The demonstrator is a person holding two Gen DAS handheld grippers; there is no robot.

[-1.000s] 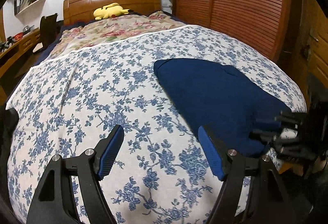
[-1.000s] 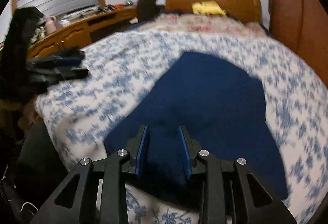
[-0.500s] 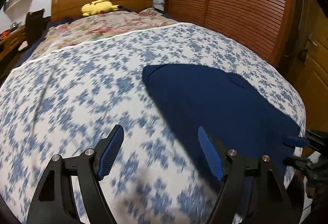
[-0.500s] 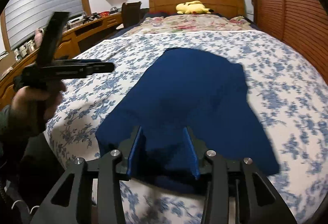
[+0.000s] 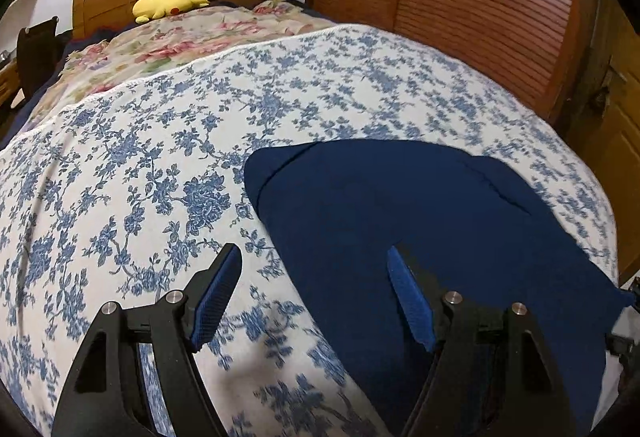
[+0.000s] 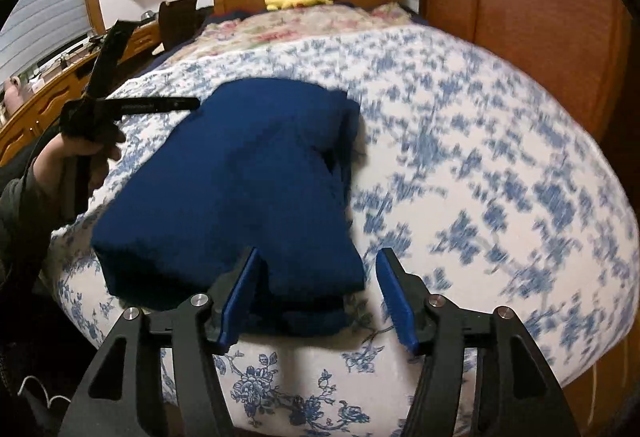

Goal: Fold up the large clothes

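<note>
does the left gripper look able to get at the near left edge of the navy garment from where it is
Probably yes: the left gripper hangs open right over the navy garment edge on the floral bedspread, with nothing between.

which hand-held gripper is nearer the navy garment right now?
Right hand-held gripper: jaws opening astride the navy garment near corner. Left hand-held gripper hangs open over its side edge.

One navy garment (image 5: 400,221), two hand-held grippers (image 6: 316,289)
</note>
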